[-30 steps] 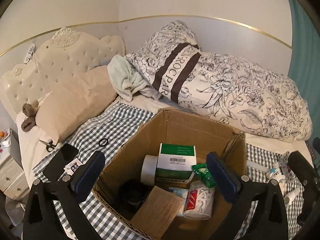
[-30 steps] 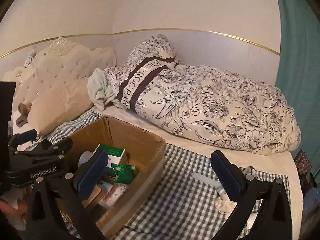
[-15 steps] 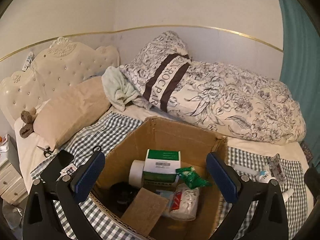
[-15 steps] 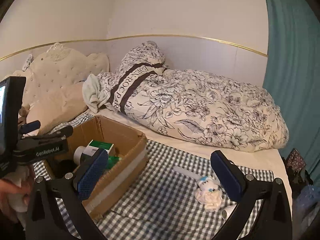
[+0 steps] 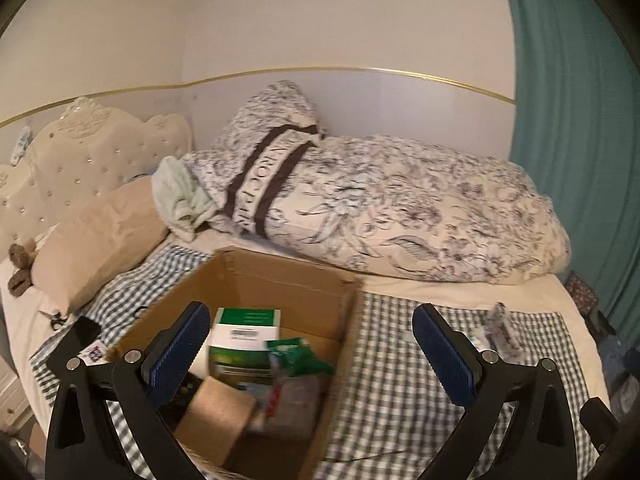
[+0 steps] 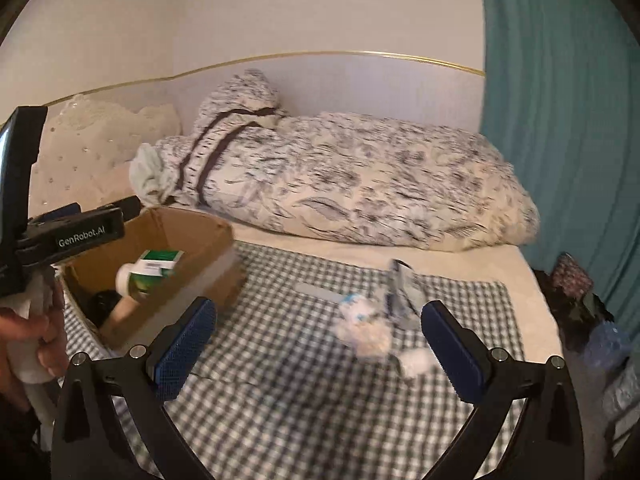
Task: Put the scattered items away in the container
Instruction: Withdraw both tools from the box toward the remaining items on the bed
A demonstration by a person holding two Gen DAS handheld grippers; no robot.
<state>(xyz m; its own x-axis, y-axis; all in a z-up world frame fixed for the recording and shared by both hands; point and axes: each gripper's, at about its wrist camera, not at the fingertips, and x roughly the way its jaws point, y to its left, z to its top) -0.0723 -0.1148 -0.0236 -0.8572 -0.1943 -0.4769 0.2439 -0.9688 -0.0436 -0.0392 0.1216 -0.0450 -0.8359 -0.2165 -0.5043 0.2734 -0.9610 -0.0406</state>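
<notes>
Two grippers, left (image 5: 311, 350) and right (image 6: 319, 344), stood wide open and empty. Left hovered over the cardboard box (image 5: 280, 276); right hung above crumpled white items (image 6: 366, 326) on the checked cloth (image 6: 280, 392).

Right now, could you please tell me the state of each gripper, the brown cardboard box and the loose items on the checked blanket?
left gripper: open, empty, above the box.
right gripper: open, empty, over the blanket.
brown cardboard box: open-topped, partly filled.
green-and-white carton: inside the box.
white crumpled wad: loose on the checked blanket, outside the box.
</notes>
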